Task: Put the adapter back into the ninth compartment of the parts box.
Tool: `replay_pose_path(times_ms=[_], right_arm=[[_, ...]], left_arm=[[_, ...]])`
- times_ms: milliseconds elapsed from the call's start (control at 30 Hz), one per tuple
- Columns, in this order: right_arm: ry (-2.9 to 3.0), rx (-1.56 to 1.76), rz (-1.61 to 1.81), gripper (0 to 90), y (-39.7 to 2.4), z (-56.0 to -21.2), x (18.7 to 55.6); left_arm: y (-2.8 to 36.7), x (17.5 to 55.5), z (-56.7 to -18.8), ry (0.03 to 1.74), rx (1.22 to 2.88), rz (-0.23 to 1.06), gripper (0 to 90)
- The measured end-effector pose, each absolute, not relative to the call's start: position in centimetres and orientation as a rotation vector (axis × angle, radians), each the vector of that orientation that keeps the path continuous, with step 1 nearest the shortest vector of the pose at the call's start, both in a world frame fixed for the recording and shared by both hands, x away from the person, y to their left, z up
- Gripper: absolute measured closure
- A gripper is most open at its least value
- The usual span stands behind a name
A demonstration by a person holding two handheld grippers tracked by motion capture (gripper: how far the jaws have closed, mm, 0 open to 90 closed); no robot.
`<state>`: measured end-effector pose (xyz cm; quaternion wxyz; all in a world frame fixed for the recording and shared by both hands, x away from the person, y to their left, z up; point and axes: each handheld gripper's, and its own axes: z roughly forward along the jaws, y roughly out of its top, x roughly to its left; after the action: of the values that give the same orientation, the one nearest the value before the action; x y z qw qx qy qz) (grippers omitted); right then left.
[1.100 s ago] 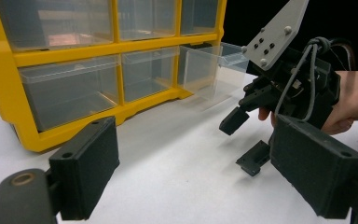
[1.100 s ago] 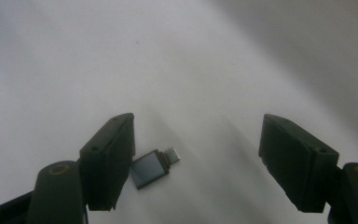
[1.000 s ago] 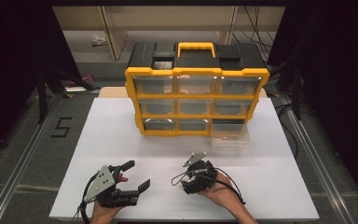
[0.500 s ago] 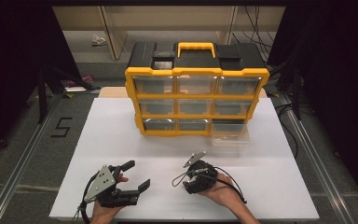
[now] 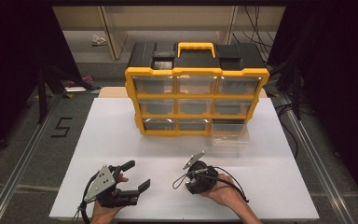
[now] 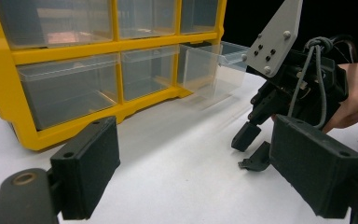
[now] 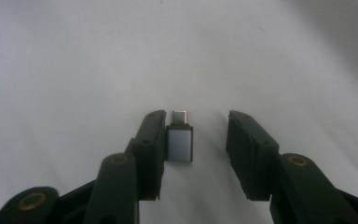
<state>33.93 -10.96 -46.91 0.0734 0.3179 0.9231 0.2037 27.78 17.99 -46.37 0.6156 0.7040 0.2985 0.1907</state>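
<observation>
Silver USB-C adapter [image 7: 179, 143] lay between the closing right claw [image 7: 191, 149], pads not yet clamped; centring it should steady the pinch. Left claw [image 5: 131, 176] stood apart.

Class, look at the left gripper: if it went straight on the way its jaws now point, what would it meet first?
Probably the yellow plastic organiser with clear drawers. The left gripper points with open jaws across bare white table towards the organiser's bottom row. The right gripper lies off to one side, though depth is hard to judge.
</observation>
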Motion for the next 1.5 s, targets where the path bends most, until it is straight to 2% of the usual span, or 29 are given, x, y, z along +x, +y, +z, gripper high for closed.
replay_pose_path(times_ms=[200,433,567,900,1500], right_arm=[[2.795,0.938,0.578,66.4,-10.9,-46.7,33.8],[2.808,0.928,0.560,69.1,-10.8,-46.6,33.7],[2.819,0.907,0.555,75.6,-10.8,-46.6,33.6],[2.806,0.883,0.560,76.4,-10.7,-46.4,33.5],[2.654,0.862,0.803,76.5,-12.9,-43.2,33.8]], left_arm=[[18.0,27.8,-46.4,0.684,1.622,0.440,15.5],[18.0,27.8,-46.4,0.684,1.621,0.440,15.5],[17.9,27.8,-46.4,0.684,1.622,0.439,15.6],[18.0,27.8,-46.4,0.684,1.622,0.439,15.5],[18.0,27.8,-46.3,0.686,1.613,0.434,15.6]])
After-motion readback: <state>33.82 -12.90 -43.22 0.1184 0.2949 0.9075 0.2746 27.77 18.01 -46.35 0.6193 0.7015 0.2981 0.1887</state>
